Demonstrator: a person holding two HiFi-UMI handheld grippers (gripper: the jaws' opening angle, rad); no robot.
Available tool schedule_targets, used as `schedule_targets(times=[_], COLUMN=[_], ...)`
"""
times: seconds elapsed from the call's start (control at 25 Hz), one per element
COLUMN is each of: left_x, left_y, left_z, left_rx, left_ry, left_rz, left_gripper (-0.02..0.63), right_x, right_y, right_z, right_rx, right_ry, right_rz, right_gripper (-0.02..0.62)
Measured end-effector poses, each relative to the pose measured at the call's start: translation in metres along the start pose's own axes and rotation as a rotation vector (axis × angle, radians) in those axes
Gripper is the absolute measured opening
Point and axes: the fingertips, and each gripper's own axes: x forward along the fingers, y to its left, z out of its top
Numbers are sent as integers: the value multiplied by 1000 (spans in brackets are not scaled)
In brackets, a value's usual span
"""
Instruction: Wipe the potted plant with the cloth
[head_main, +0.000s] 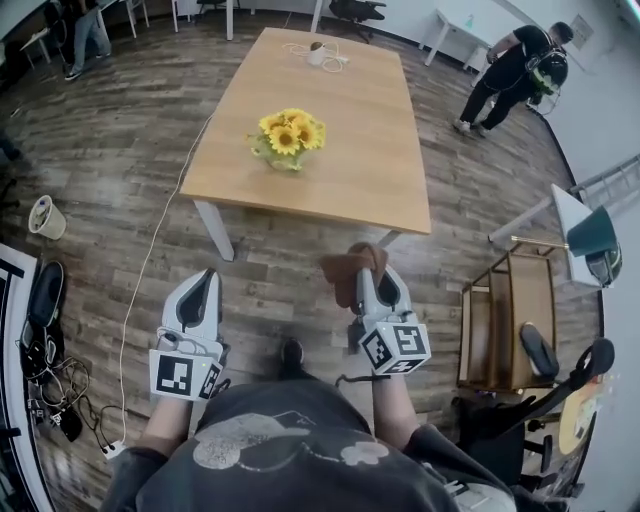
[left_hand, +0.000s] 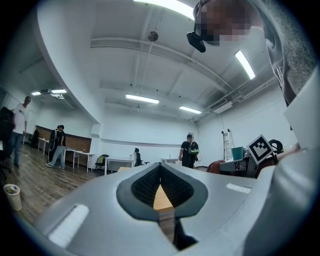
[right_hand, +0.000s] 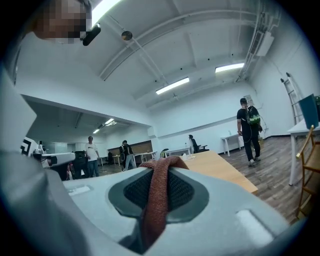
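A potted plant (head_main: 288, 137) with yellow sunflowers stands on the wooden table (head_main: 360, 170), near its left front part. Short of the table's front edge, my right gripper (head_main: 370, 268) is shut on a reddish-brown cloth (head_main: 350, 270). In the right gripper view the cloth (right_hand: 159, 200) hangs out between the dark pads. My left gripper (head_main: 204, 283) is level beside it to the left, jaws shut with nothing between them. In the left gripper view the closed pads (left_hand: 145, 189) frame a sliver of the table (left_hand: 162, 199).
A white object with a cord (head_main: 318, 52) lies at the table's far end. A wooden chair (head_main: 510, 320) stands at the right, a white bin (head_main: 44, 216) and a cable (head_main: 150, 260) on the floor at the left. One person (head_main: 515, 70) stands far right, another (head_main: 85, 32) far left.
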Motion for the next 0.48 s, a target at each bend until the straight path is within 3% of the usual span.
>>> schedule_targets(times=[0.12, 0.2, 0.48], left_x=[30, 48, 97], left_y=[-5, -9, -19], left_z=[-5, -10, -22], left_rx=[1, 13, 16], left_ry=[17, 30, 55], left_rz=[4, 9, 53], left_gripper=[20, 61, 36], right_x=[22, 34, 68], right_y=[-21, -35, -72], right_z=[4, 4, 1], right_rx=[14, 23, 45], right_ry=[10, 20, 48], right_rz=[15, 26, 54], right_gripper=[48, 48, 48])
